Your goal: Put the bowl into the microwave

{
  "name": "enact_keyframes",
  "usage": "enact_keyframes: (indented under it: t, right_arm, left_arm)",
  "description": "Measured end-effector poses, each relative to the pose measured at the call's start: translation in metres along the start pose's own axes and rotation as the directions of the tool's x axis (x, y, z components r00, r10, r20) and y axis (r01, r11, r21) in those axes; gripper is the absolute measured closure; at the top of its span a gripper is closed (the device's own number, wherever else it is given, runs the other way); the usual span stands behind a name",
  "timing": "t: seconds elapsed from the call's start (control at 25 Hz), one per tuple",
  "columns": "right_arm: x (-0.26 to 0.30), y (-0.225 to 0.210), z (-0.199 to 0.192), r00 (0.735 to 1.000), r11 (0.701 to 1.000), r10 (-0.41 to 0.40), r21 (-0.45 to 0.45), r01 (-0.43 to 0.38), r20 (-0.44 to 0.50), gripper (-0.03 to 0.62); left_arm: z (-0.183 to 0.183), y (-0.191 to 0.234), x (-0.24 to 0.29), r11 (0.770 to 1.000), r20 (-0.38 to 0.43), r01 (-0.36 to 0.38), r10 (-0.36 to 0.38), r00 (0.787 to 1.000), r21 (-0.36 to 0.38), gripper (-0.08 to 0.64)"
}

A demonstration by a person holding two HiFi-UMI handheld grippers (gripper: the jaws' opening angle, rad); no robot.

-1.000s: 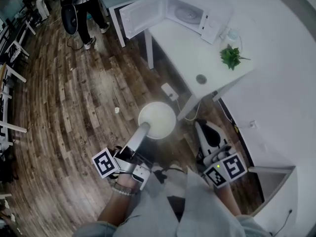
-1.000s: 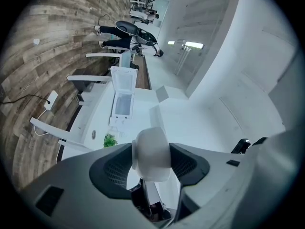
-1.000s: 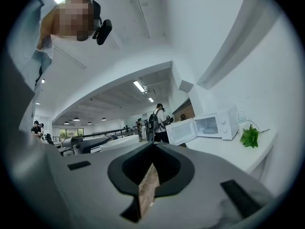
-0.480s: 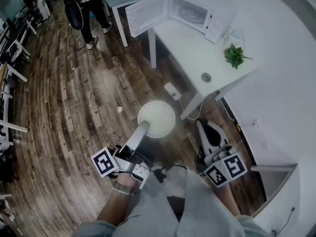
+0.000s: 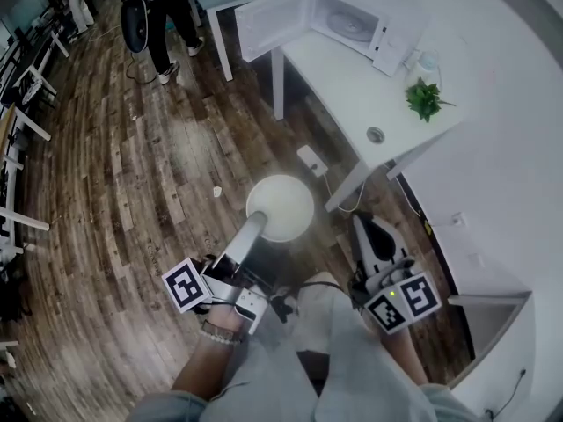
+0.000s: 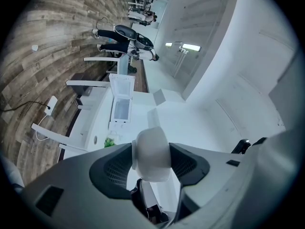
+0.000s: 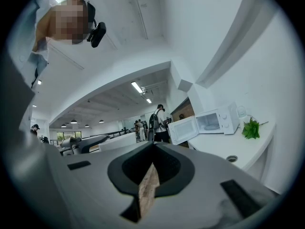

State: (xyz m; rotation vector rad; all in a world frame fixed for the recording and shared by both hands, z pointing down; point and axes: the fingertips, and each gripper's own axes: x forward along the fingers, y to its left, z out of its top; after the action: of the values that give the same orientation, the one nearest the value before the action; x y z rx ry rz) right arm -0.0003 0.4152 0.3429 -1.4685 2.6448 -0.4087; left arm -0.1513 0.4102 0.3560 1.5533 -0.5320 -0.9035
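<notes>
A white bowl (image 5: 280, 207) hangs over the wooden floor, and my left gripper (image 5: 258, 227) is shut on its rim. In the left gripper view the bowl (image 6: 151, 154) fills the space between the jaws of the left gripper (image 6: 151, 163). The white microwave (image 5: 356, 23) stands at the far end of a white table (image 5: 347, 90) with its door (image 5: 268, 20) swung open; the inside looks empty. My right gripper (image 5: 371, 236) is at the right beside the table's near end, shut with nothing in it. The right gripper view has the right gripper (image 7: 151, 168) in front and the open microwave (image 7: 217, 120) farther off.
A small green plant (image 5: 424, 98) and a round metal grommet (image 5: 376, 134) sit on the table. A white power strip (image 5: 310, 160) lies on the floor by the table leg. A person (image 5: 163, 7) stands beyond the table. Desks and chairs (image 5: 22, 121) line the left side.
In the head view the table and microwave have slid a little to the right. The bowl stays in the left gripper's grip and the right gripper stays shut.
</notes>
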Motion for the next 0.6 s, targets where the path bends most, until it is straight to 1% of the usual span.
enact_keyframes:
  t: [0.24, 0.6]
  right_arm:
    - [0.009, -0.002, -0.003, 1.000, 1.000, 0.016, 0.007, -0.016, -0.011, 0.591]
    - [0.047, -0.016, -0.004, 0.995, 0.996, 0.090, -0.005, -0.090, -0.044, 0.591]
  left_arm:
    - [0.011, 0.001, 0.002, 1.000, 0.021, 0.002, -0.002, 1.000, 0.011, 0.326]
    - [0.032, 0.008, 0.024, 1.000, 0.062, -0.002, 0.001, 0.998, 0.018, 0.327]
